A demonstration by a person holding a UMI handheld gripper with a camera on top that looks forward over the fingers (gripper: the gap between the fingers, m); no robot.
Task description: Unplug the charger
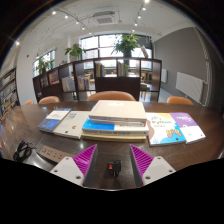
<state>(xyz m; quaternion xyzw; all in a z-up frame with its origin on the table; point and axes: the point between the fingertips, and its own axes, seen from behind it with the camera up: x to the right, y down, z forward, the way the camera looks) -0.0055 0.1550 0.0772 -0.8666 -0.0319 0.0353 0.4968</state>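
A small black charger (113,167) with a red spot on it sits on the dark wooden table (120,145), between my fingers. My gripper (113,150) is open, and its magenta pads (86,157) stand on either side of the charger with a gap on each side. To the left, beyond the left finger, a white power strip (48,153) lies next to a black cable (22,152). I cannot see what the charger is plugged into.
Ahead on the table lie a blue book (55,121), a white box (118,110) on a teal book (112,128), and colourful books (168,127) to the right. Chairs (113,96) stand behind the table, with a bookshelf (100,75) beyond.
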